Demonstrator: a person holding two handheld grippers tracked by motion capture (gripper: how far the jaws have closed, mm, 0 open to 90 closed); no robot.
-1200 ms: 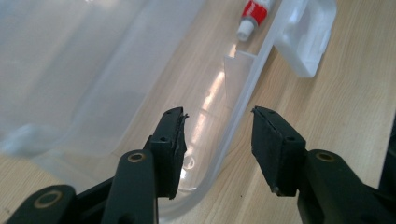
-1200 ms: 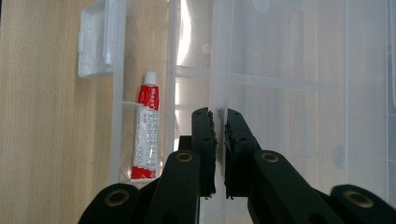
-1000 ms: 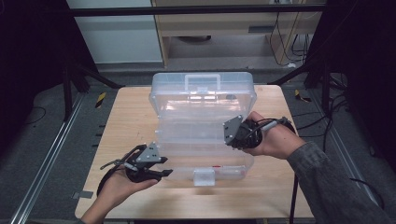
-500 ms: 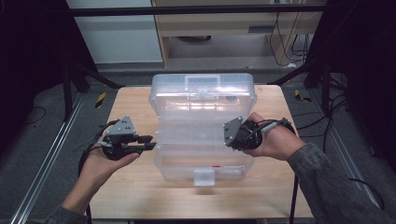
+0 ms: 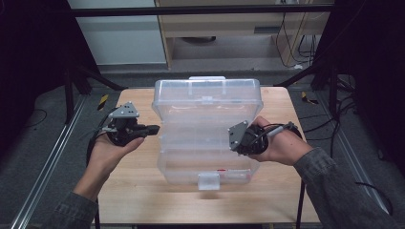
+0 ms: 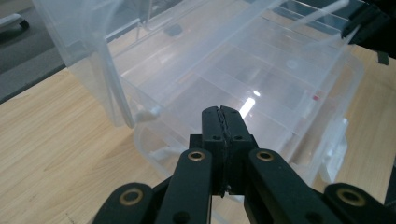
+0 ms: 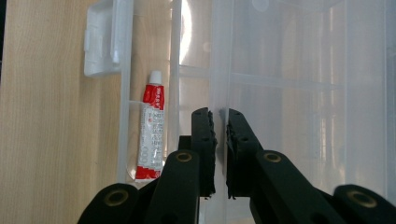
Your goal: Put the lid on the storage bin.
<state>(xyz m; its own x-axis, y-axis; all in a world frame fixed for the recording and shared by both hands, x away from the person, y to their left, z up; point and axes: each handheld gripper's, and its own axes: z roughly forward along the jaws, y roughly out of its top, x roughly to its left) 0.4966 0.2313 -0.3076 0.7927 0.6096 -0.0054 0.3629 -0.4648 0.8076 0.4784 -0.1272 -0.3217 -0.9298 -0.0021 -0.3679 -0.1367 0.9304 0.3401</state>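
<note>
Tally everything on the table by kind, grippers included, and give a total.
Clear plastic boxes: 1
Red-and-white tubes: 1
Grippers: 2, left and right
Total: 4

The storage box (image 5: 207,129) is clear, glossy plastic that catches the light, the table (image 5: 138,191) under it is pale matt wood with fine grain, and the small tube (image 7: 152,135) inside looks like smooth, shiny red-and-white plastic.
</note>
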